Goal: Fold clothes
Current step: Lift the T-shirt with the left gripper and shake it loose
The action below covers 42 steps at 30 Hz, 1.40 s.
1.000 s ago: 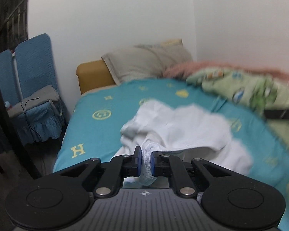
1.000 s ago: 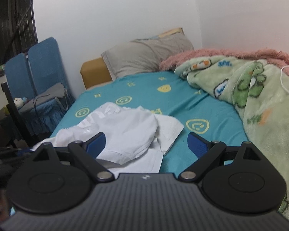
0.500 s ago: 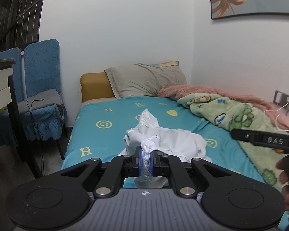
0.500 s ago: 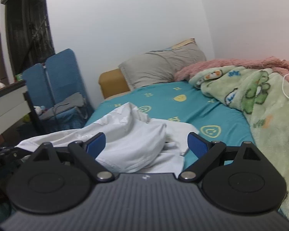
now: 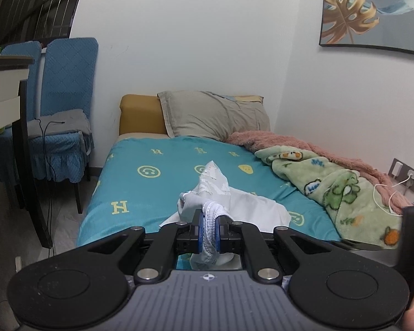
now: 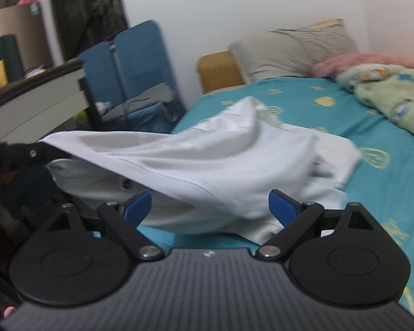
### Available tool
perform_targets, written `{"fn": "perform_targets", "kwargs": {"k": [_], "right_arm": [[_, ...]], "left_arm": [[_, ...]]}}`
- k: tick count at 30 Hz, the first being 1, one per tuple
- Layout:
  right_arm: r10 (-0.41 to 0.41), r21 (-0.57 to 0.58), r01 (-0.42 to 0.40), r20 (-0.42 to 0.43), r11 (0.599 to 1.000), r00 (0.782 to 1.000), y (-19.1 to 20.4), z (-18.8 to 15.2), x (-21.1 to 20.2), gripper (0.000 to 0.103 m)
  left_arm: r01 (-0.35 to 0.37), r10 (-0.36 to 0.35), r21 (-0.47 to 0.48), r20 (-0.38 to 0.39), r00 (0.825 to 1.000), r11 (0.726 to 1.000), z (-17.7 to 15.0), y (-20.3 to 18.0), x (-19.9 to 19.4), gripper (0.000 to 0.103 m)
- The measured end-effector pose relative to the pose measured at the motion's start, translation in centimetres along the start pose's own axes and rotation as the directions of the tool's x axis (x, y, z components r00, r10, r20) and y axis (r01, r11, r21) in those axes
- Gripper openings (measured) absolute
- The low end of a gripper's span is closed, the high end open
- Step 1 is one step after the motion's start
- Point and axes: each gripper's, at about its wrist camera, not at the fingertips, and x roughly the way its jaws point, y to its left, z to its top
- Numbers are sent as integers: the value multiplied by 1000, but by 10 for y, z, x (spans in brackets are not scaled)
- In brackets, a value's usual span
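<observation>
Left gripper (image 5: 208, 227): jaws clenched on the ribbed hem of the white cotton garment (image 5: 218, 207), at lower centre of the left wrist frame. The grip matched the frames from a second and half a second before; the same hem sat between the blue pads (image 5: 197, 229).

In the left view the garment was drawn into a narrow ridge running from the jaws up toward frame centre, its far end resting on the teal bed sheet with yellow smiley and H prints (image 5: 140, 190). A second earlier it had lain broad and flat across the sheet. The camera had pulled back and up: the grey pillow (image 5: 215, 117), the blue-covered chairs (image 5: 66, 88) at left and the gold-leaf wall picture (image 5: 372, 11) at upper right all showed, where earlier the picture was cut off.

Right gripper (image 6: 209, 208): jaws released and spread wide, blue pads (image 6: 138, 207) holding nothing, same as in both earlier frames. In the right view the garment (image 6: 207, 160) filled mid-frame, one corner stretched taut to the left edge where the other gripper held it, its lower fold hanging just ahead of the open jaws. Half a second earlier it had sat lower and slacker. The green cartoon-print fleece blanket (image 6: 394, 91) lay at right; this frame was motion-blurred.
</observation>
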Motion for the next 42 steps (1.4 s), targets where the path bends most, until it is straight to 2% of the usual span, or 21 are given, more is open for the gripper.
{"fn": "perform_targets", "kwargs": {"k": [4, 7, 9, 11, 13, 16, 18, 22, 24, 27, 30, 31, 34, 37, 38, 39, 40, 42], "right_arm": [[-5, -48, 5, -13, 999, 1000, 6, -3, 32, 93], [-38, 72, 34, 57, 997, 998, -18, 0, 32, 93], [-117, 171, 100, 88, 980, 989, -40, 7, 28, 93], [-206, 222, 190, 52, 956, 977, -59, 10, 31, 93], [-264, 210, 263, -24, 942, 964, -71, 5, 40, 93], [-348, 181, 369, -136, 912, 928, -89, -4, 53, 93], [-367, 174, 397, -178, 901, 913, -91, -10, 59, 93], [-436, 175, 436, -40, 883, 899, -81, 3, 31, 93], [-472, 161, 457, 73, 875, 879, -68, 13, 6, 93], [-510, 142, 490, 248, 860, 824, -49, 29, -34, 93], [-527, 129, 525, 416, 841, 742, -30, 45, -73, 93], [-522, 127, 528, 455, 840, 722, -24, 48, -87, 93], [-501, 73, 545, 510, 835, 699, -13, 46, -112, 94], [-493, 76, 496, 313, 865, 812, -32, 43, -95, 94], [-471, 115, 457, 198, 882, 859, -46, 40, -82, 93], [-443, 170, 425, 89, 889, 892, -61, 34, -67, 93], [-406, 227, 399, -15, 888, 914, -77, 28, -53, 93], [-399, 261, 406, -84, 875, 913, -92, 18, -36, 93]], "left_arm": [[6, -6, 6, -30, 1000, 1000, -5, 1, 12, 9], [-9, 9, 9, -96, 995, 1000, -13, 0, 28, 9], [-8, 10, 11, -162, 987, 1000, -21, -4, 40, 9], [-9, 20, 60, -186, 982, 998, -32, -15, 48, 8], [-24, 40, 103, -164, 986, 994, -36, -23, 52, 8], [-41, 47, 66, -88, 995, 997, -28, -21, 47, 8], [-56, 57, 35, -31, 998, 998, -21, -16, 40, 7], [-59, 60, -25, 53, 997, 998, -8, -7, 20, 7], [-46, 50, -50, 93, 994, 998, -1, -5, 9, 7], [-16, 26, -58, 186, 982, 998, 8, -7, -12, 7], [20, 4, -83, 275, 961, 996, 16, -9, -34, 7], [32, -1, -97, 298, 955, 995, 19, -8, -40, 7], [52, -14, -110, 321, 947, 993, 24, -5, -49, 7], [27, 4, -112, 270, 963, 993, 21, -3, -40, 7], [16, 12, -116, 240, 971, 993, 18, -2, -35, 7], [5, 21, -120, 210, 977, 993, 15, 0, -31, 7], [-4, 27, -122, 182, 983, 993, 12, 2, -25, 7], [-18, 35, -125, 129, 991, 992, 6, 6, -13, 7]]}}
